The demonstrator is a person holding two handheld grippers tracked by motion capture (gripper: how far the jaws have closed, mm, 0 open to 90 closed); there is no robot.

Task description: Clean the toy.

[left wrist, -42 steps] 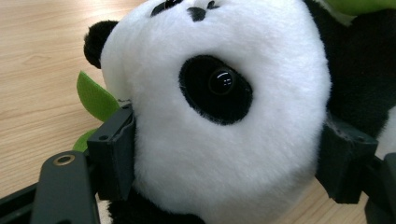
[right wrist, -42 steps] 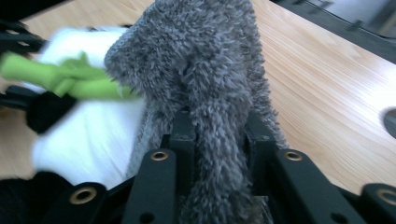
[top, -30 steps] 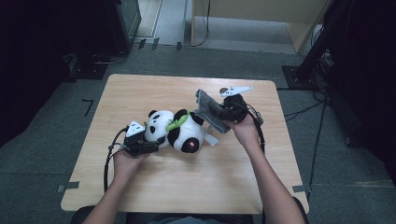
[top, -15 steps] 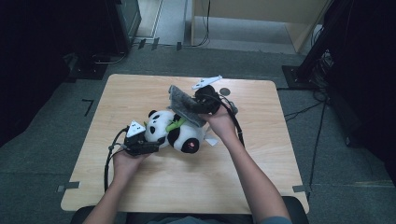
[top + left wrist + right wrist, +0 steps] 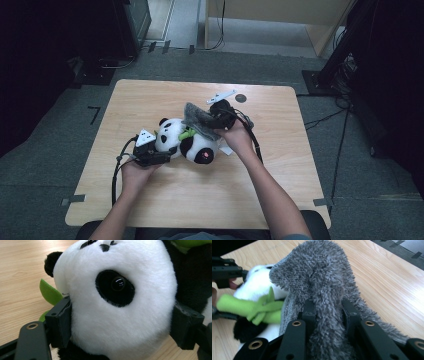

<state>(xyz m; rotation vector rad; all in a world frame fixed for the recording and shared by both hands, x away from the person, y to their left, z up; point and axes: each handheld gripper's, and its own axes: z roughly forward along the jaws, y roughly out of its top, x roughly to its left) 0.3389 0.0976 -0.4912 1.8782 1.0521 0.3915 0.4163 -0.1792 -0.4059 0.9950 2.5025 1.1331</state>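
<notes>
Lying on the wooden table (image 5: 280,200) near its middle, the toy panda (image 5: 192,142) is being clamped at its white head by the left gripper (image 5: 162,156) — pads pressing into the fur on both sides. The right gripper (image 5: 212,119) is pinching a fuzzy grey cloth (image 5: 322,285) between its jaws, which have just been easing apart slightly, and the cloth is draping over the panda's body — beside its green leaf (image 5: 254,307).
</notes>
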